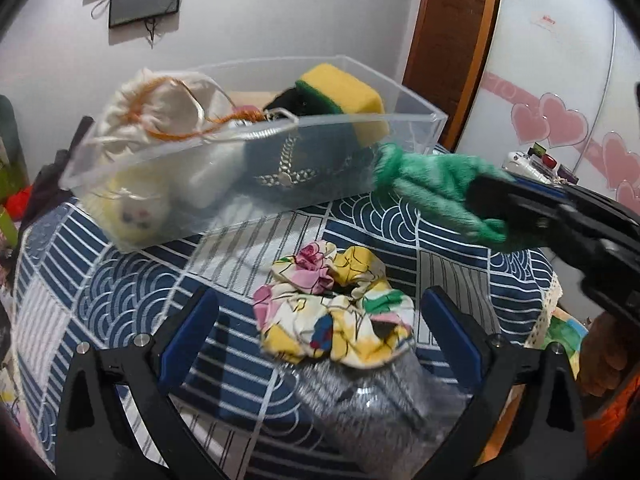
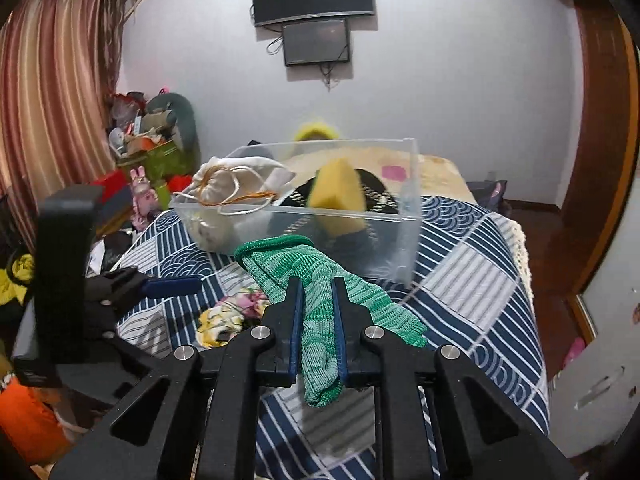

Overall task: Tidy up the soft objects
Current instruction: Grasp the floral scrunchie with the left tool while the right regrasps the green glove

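My right gripper [image 2: 316, 284] is shut on a green knitted glove [image 2: 316, 276] and holds it above the bed, just in front of a clear plastic bin [image 2: 408, 216]. The bin holds a yellow sponge [image 2: 340, 196], a cream drawstring pouch [image 2: 228, 184] and other soft items. In the left wrist view the glove [image 1: 432, 192] hangs at the bin's [image 1: 420, 120] right end. My left gripper [image 1: 320, 300] is open, its fingers either side of a floral scrunchie [image 1: 336, 312] that lies on a grey knitted item [image 1: 368, 404].
The bin stands on a blue and white patterned bedspread [image 2: 480, 264]. A pile of toys and boxes [image 2: 148, 136] sits at the left by the curtain. A wooden door frame [image 2: 600, 160] is at the right.
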Demonstrator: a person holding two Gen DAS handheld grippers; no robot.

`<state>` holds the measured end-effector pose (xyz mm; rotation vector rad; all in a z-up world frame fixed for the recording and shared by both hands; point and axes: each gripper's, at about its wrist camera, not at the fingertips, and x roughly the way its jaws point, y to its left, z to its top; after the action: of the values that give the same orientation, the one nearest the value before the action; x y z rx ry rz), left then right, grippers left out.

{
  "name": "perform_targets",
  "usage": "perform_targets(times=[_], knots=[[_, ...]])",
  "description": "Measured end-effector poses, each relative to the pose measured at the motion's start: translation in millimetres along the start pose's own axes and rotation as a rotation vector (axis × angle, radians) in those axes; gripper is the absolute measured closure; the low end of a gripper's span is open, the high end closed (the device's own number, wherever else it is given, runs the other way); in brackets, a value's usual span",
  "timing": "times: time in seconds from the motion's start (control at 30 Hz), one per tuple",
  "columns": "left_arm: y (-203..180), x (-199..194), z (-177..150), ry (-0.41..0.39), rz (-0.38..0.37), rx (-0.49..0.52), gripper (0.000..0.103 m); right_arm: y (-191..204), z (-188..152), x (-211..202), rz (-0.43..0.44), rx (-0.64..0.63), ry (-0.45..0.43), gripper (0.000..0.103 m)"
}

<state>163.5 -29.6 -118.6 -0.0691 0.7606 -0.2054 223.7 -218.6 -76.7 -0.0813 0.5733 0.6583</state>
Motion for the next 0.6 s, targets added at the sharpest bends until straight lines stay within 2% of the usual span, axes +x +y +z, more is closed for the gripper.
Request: perform_targets(times=[0.13, 0.2, 0.27, 0.47, 0.6], knots=[[8.6, 11.0, 3.2, 0.028, -0.026, -0.062, 0.03, -7.6, -4.1, -2.6, -0.01, 0.016, 0.002, 0.091], [14.3, 16.1, 5.0, 0.052, -0.055, -0.087, 0.036, -11.0, -5.1, -1.4, -0.008, 0.024, 0.008, 0.091], [17.9, 15.1, 5.7, 0.047, -0.073, -0.106, 0.065, -10.9, -5.8, -1.3, -0.008, 0.031, 0.011, 0.091], [32.9, 1.6, 2.7, 0.039, -0.105, -0.134, 0.09, -10.5, -4.0, -5.9, -0.008, 0.033, -0.002, 0.091], [38.7, -20.6, 2.1, -0.01, -0.081, -0.119, 0.093, -6.2, 0.5, -14.2, -0.016, 0.024, -0.029, 0.091]])
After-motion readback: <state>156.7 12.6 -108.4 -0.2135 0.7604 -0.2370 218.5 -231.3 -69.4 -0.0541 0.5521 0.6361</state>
